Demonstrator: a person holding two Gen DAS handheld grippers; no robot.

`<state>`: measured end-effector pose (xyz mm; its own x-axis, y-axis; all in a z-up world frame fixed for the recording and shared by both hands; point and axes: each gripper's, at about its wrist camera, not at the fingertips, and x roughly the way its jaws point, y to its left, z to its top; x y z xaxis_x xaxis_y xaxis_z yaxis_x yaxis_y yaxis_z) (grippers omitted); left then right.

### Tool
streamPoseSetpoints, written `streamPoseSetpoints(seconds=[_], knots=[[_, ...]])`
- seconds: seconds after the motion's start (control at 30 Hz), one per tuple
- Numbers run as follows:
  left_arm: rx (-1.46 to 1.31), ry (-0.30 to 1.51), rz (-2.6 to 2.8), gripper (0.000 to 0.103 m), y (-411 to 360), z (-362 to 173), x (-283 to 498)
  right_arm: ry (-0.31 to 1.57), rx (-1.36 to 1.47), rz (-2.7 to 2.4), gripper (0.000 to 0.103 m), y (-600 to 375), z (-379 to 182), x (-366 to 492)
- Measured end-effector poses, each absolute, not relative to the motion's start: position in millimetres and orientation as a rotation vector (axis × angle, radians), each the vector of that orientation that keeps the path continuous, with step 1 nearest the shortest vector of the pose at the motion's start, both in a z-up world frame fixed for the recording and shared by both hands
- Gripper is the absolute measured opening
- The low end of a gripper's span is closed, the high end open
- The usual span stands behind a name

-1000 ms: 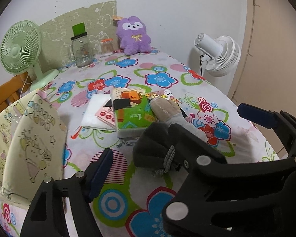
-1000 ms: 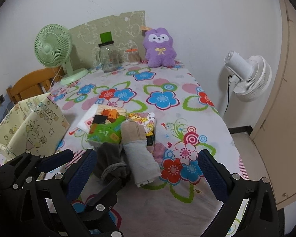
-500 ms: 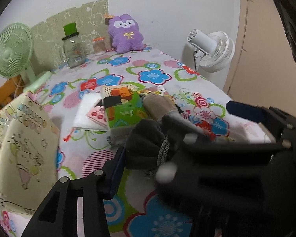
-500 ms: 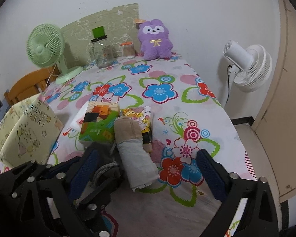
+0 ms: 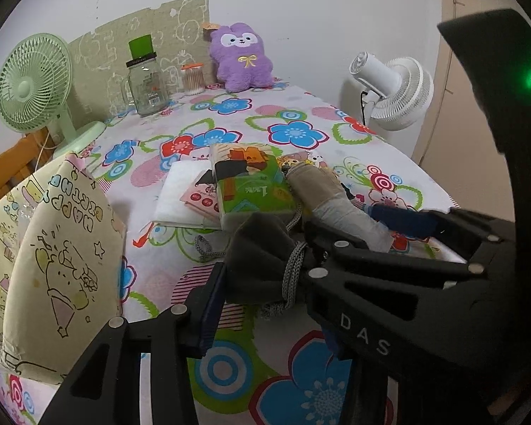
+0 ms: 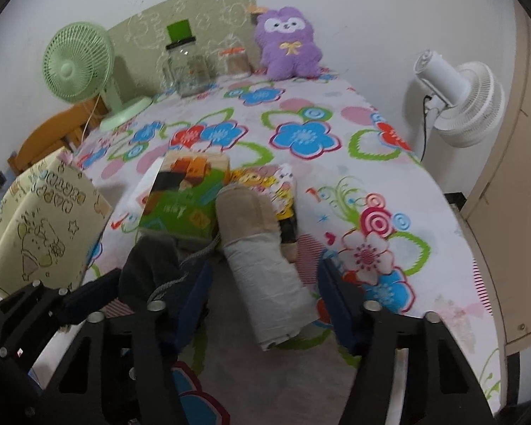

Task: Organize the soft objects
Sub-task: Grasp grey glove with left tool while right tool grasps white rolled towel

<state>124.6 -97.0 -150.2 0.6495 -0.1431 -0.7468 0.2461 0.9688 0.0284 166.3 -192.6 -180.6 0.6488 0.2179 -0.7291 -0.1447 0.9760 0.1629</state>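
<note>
A dark grey drawstring pouch (image 5: 262, 258) lies on the flowered tablecloth (image 5: 293, 134). My left gripper (image 5: 265, 297) stands around the pouch, its jaws apart, touching it on the left side. A beige and grey rolled cloth (image 6: 262, 258) lies to the right of the pouch. My right gripper (image 6: 265, 294) is open, one finger on each side of the roll. A green tissue pack (image 5: 251, 184) and a cartoon pack (image 6: 265, 184) lie behind them. A purple plush (image 5: 240, 58) sits at the far wall.
A yellow cartoon bag (image 5: 42, 258) stands at the left. A green fan (image 5: 32, 85), a glass jar (image 5: 147, 81) and a small jar (image 5: 193, 78) stand at the back. A white fan (image 5: 389, 88) stands beyond the right edge. White paper (image 5: 180, 191) lies under the tissue pack.
Both grippers have moved forward and down. The left one now straddles the pouch, and the right one straddles the rolled cloth. The objects have not moved.
</note>
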Motion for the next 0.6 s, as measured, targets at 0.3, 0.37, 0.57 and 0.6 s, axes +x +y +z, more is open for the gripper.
streamPoseSetpoints(seconds=[0.3,0.37,0.57,0.6], knots=[[0.110,0.838,-0.230,0.046,-92.4,-146.4,123.3,0.827,0.078,0.198,0.025,-186.8,-173.1,157.3],[0.099,0.839,-0.234,0.045,-91.6,-143.9,122.6,0.823,0.086,0.201,0.024,-187.4,-170.1,154.3],[0.104,0.808,-0.239,0.045,-93.2,-131.1,112.6,0.790,0.079,0.206,0.021,-185.3,-154.8,142.9],[0.103,0.805,-0.240,0.045,-93.3,-129.1,111.4,0.785,0.082,0.205,0.021,-185.7,-152.3,140.7]])
